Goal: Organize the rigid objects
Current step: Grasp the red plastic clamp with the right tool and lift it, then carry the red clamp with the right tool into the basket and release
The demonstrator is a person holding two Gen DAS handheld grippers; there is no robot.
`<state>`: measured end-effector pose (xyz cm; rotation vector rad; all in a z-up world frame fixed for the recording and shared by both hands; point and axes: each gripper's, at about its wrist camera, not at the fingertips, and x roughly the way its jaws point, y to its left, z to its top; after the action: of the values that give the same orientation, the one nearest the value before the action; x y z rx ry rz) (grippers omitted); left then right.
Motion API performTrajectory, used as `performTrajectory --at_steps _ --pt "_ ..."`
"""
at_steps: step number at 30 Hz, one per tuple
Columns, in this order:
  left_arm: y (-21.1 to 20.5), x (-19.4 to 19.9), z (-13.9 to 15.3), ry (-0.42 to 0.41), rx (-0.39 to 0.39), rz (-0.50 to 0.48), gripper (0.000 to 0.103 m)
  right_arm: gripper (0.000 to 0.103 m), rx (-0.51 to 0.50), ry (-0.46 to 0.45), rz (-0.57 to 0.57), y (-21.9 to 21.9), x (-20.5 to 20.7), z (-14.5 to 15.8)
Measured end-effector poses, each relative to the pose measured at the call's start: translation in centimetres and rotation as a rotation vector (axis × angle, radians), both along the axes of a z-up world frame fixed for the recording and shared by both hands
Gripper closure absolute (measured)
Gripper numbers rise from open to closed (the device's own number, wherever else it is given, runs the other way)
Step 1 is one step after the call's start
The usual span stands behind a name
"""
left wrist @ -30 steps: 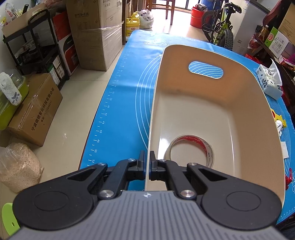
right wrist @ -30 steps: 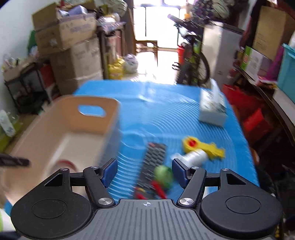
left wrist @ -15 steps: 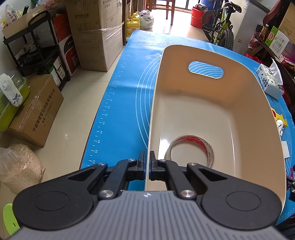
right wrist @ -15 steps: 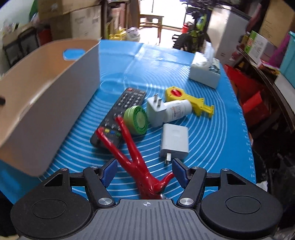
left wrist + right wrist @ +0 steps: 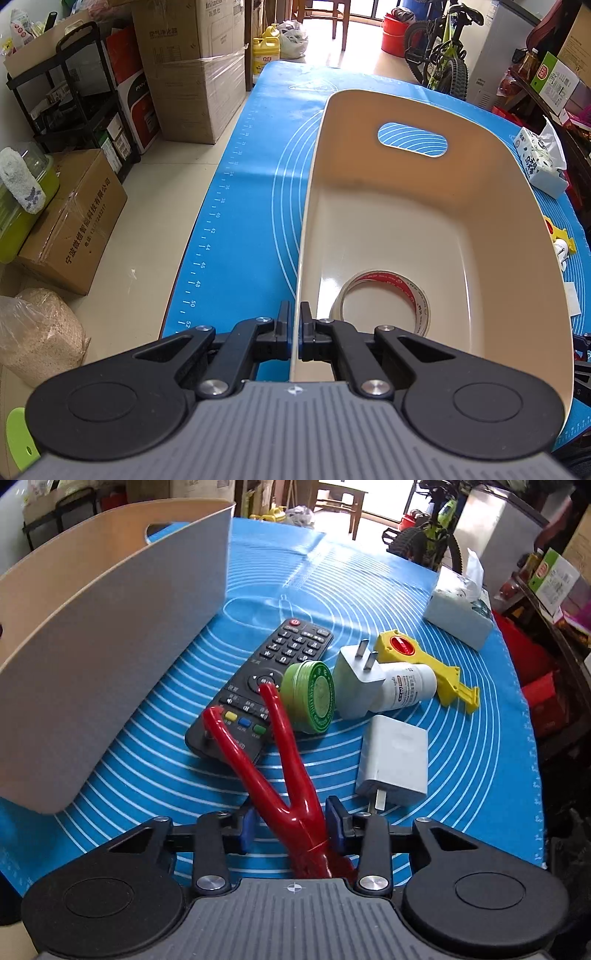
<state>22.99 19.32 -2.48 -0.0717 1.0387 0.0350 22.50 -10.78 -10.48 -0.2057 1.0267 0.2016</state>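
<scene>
My left gripper (image 5: 294, 325) is shut on the near left rim of a beige bin (image 5: 406, 206) that holds a roll of tape (image 5: 384, 299). My right gripper (image 5: 291, 829) has its blue pads on either side of a red Y-shaped slingshot (image 5: 273, 753), closed in on its stem; its prongs lie over a black remote (image 5: 266, 679). Beside them lie a green tin (image 5: 310, 696), a white plug adapter (image 5: 356, 681), a white bottle (image 5: 404, 686), a yellow tool (image 5: 424, 664) and a white charger (image 5: 395, 764). The bin (image 5: 110, 627) stands left of them.
A blue mat (image 5: 332, 583) covers the table. A tissue pack (image 5: 458, 609) sits at the far right of the mat; it also shows in the left wrist view (image 5: 539, 162). Cardboard boxes (image 5: 70, 225), a black shelf (image 5: 66, 96) and a bicycle (image 5: 439, 48) stand around the table.
My right gripper swung from the bin down to the objects on the mat, and its jaws closed in around the red slingshot's stem. My left gripper stayed clamped on the bin's rim.
</scene>
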Motion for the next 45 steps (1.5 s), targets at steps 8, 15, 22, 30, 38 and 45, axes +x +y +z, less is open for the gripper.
performTrajectory --at_steps 8,15,22,30,38,45 --pt "-0.1 0.0 0.1 -0.001 -0.001 0.001 0.099 0.066 0.062 -0.032 -0.025 -0.5 -1.2 0.8" --pt "-0.2 -0.1 0.0 -0.002 -0.002 0.001 0.099 0.067 0.085 -0.09 -0.04 -0.8 -2.5 2.6" --pt "-0.2 -0.1 0.0 -0.002 -0.001 0.001 0.099 0.067 0.092 -0.166 -0.066 -0.8 -3.1 5.1" --pt "-0.2 -0.1 0.0 -0.002 0.0 0.0 0.099 0.067 0.101 -0.257 -0.102 -0.2 -2.3 8.3" --pt "-0.3 -0.1 0.0 -0.002 0.001 -0.001 0.099 0.067 0.116 -0.323 -0.077 2.0 -1.2 11.5" --pt "-0.3 -0.1 -0.1 -0.002 0.0 0.0 0.099 0.066 0.183 -0.382 -0.058 5.1 0.5 13.8"
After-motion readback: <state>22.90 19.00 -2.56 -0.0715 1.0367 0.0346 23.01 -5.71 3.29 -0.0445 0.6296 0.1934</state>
